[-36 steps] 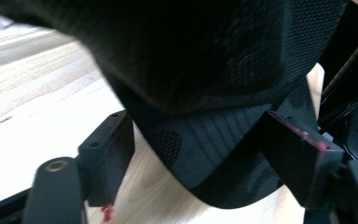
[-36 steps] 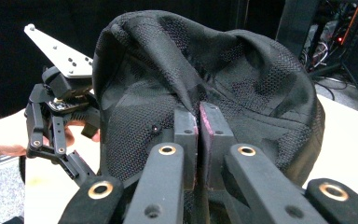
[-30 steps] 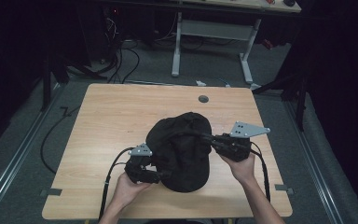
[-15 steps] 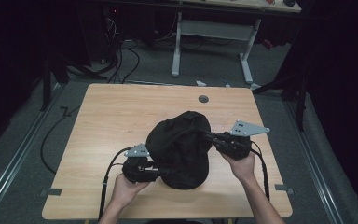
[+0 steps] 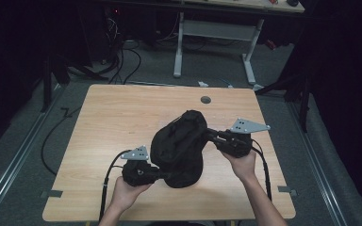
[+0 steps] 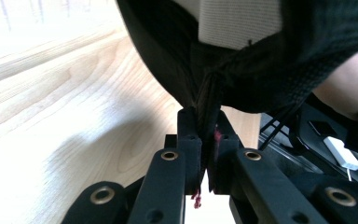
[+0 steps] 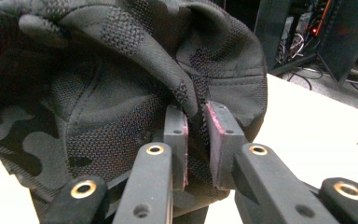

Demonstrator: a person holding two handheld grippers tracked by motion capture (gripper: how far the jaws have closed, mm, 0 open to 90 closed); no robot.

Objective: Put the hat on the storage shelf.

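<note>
While the left gripper (image 5: 162,175) has just been closing and now clamps the cap (image 5: 179,147) at its 7 o'clock edge above the tabletop (image 5: 113,117), the right gripper (image 5: 211,135), jaws just loosening around a fold, stands narrowly parted at 3 o'clock.

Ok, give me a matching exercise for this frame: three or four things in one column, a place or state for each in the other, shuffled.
Things:
1. left gripper
2. right gripper
3. cap
4. round hole

Places or states:
A. in the table top, near its far edge
B. black mesh, bunched up between the two grippers
C. jaws pinched shut on a thin fold at the cap's near edge
D. jaws just been opening, a gap between the pads with a fold of the cap in it

Pairs: 1-C, 2-D, 3-B, 4-A
</note>
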